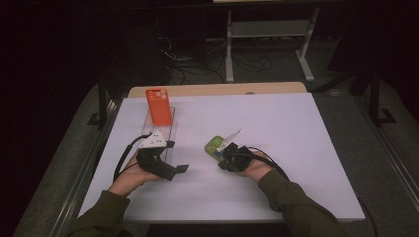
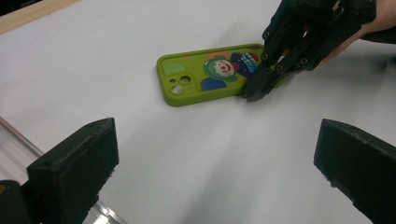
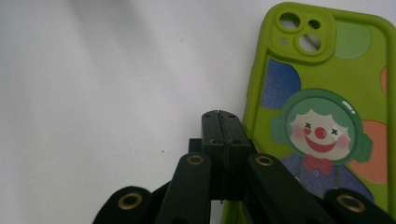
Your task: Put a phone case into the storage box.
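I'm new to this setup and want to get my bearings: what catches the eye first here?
A lime-green phone case with a clown picture lies flat on the white table top, with the shut right hand-held gripper at its long edge. Farther back on the left, a bright orange phone case stands upright in a clear rack.

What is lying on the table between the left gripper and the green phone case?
Nothing lies there. In the left gripper view, only bare white table stretches from the open left gripper to the green phone case. The shut right gripper rests at the case's edge.
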{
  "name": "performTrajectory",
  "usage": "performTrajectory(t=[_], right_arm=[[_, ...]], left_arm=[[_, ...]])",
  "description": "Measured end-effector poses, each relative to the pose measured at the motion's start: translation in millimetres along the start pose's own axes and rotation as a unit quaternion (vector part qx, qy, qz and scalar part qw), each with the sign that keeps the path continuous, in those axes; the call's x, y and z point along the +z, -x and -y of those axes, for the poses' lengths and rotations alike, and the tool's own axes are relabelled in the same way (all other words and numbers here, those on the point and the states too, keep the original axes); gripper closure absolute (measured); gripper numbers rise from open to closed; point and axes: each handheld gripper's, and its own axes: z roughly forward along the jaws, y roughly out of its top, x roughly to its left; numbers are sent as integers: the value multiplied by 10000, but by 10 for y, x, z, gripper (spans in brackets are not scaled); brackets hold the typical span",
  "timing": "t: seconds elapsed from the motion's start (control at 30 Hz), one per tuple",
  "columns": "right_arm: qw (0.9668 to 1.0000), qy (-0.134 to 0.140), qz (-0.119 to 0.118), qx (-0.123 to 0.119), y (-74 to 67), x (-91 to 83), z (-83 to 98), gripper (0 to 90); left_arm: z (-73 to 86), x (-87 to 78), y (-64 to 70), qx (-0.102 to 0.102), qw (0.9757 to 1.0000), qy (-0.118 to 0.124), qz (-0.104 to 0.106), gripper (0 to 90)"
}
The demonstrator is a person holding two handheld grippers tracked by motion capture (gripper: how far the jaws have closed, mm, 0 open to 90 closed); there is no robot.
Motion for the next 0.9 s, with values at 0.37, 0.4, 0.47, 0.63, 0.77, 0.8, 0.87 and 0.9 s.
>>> performTrajectory(t=[0.37,0.4,0.47,0.63,0.77,0.8,0.87,0.9], right_arm=[[9971,555,-90,517,31,-284,228,698],[9969,571,-87,532,34,-314,256,682],[9963,667,4,538,38,-370,318,635],[9945,749,207,699,71,-523,518,504],[9921,778,386,904,93,-621,705,372],[9913,788,454,950,96,-643,750,351],[9901,805,550,1007,98,-689,837,278],[9894,819,631,1022,93,-709,876,245]], left_arm=[[-6,21,6,99,9999,-89,43,0],[-8,23,8,105,9999,-93,42,0],[-10,34,13,95,9999,-62,57,0],[-13,39,21,91,9999,-60,78,0],[-14,42,25,41,10000,-18,73,0],[-15,41,25,39,10000,-14,71,0],[-17,40,28,35,10000,-2,69,0],[-18,41,29,35,10000,0,66,0]])
